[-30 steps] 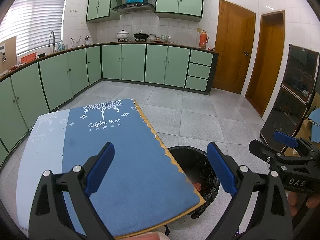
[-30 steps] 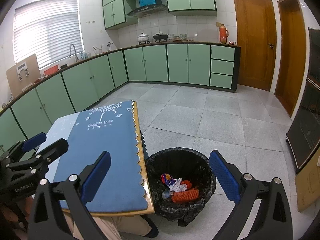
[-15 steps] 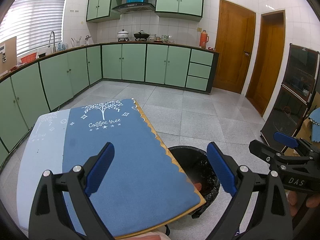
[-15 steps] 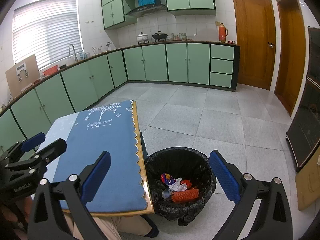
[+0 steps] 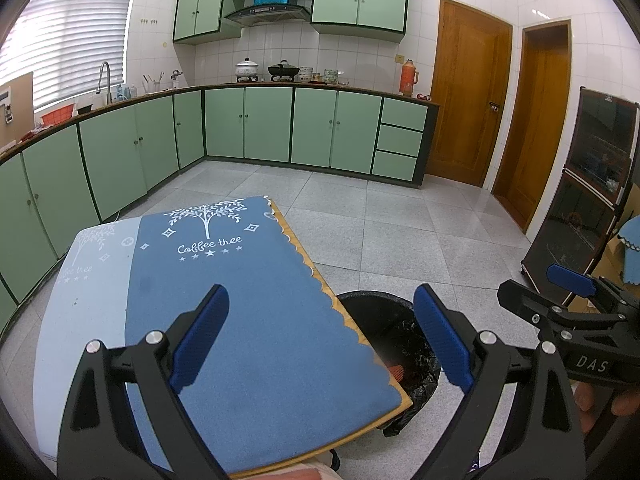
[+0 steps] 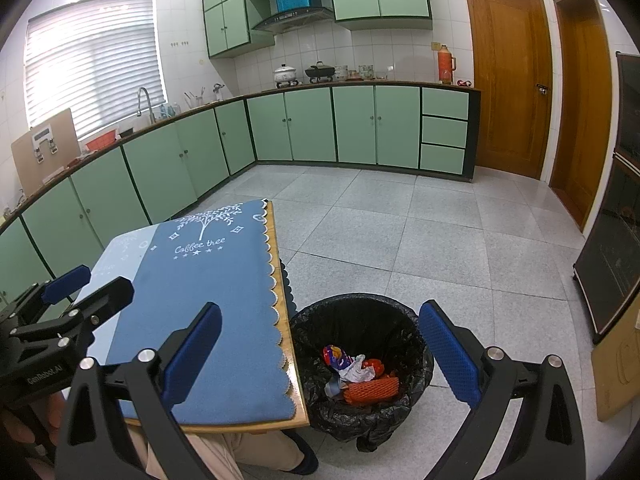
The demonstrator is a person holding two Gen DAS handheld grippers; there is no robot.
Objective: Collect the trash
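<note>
The task looks close to finished, judging by how things lie. The blue "Coffee tree" tablecloth (image 6: 200, 292) covers the wooden table (image 6: 298, 400) and nothing rests on it in either view. The trash sits in the black-lined trash bin (image 6: 404, 320), which stands on the tiled floor at about 3 o'clock from the table's near corner, just beside its edge. Inside the bin, the right wrist view shows an orange foam net (image 6: 370, 390), a crumpled white wrapper (image 6: 356, 370), a colourful snack packet (image 6: 334, 354) and a small red piece (image 6: 374, 366). From the left wrist view only a sliver of the orange net (image 5: 396, 370) shows past the table edge.

The left gripper (image 5: 320, 340) hangs above the near end of the cloth, jaws spread wide and carrying nothing. The right gripper (image 6: 320, 356) hovers over the bin and table corner, likewise wide apart and empty.

No loose rubbish is visible on the floor tiles around the bin. What is left, if anything, may be only pieces outside both views, which cannot be judged from here.
</note>
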